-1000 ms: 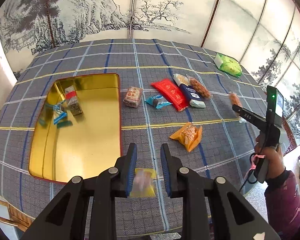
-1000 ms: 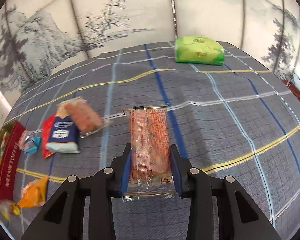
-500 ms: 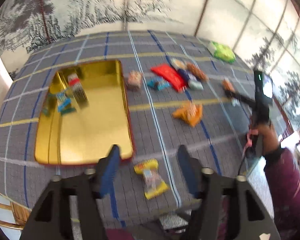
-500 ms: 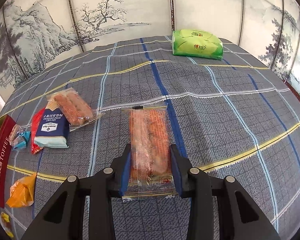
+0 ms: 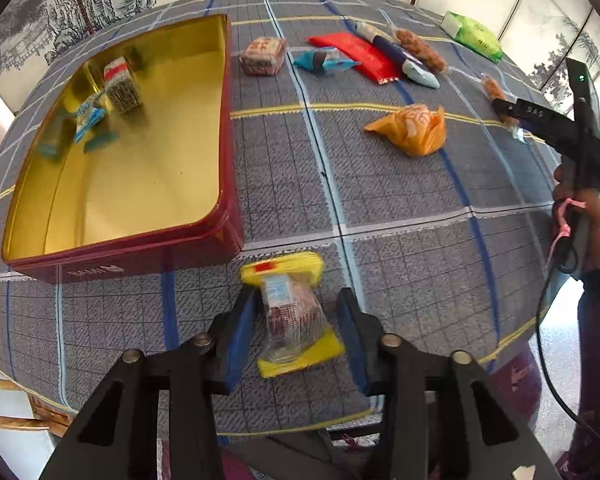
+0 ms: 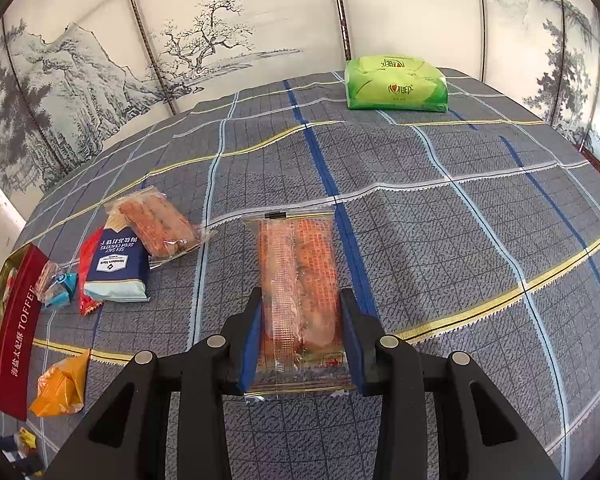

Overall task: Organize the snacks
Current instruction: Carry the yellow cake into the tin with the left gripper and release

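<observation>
A yellow-edged snack packet [image 5: 290, 312] lies on the plaid cloth between the open jaws of my left gripper [image 5: 296, 340], with gaps on both sides. The red tin with a gold inside [image 5: 140, 168] stands just beyond it to the left and holds a few small snacks [image 5: 118, 84]. My right gripper [image 6: 300, 336] is shut on a long orange wafer packet [image 6: 298, 280], held over the cloth. It also shows in the left wrist view [image 5: 512, 114] at the far right.
Loose snacks lie on the cloth: an orange pouch [image 5: 412, 130], a red packet [image 5: 356, 56], a blue cracker pack [image 6: 116, 268], a clear biscuit pack [image 6: 160, 224], a brown block [image 5: 264, 56], a teal candy [image 5: 324, 62]. A green tissue pack [image 6: 396, 84] sits at the far edge.
My left gripper let go of the yellow packet, opened wide, and has come down around it on the cloth. The right gripper kept its hold on the wafer packet and turned slightly.
</observation>
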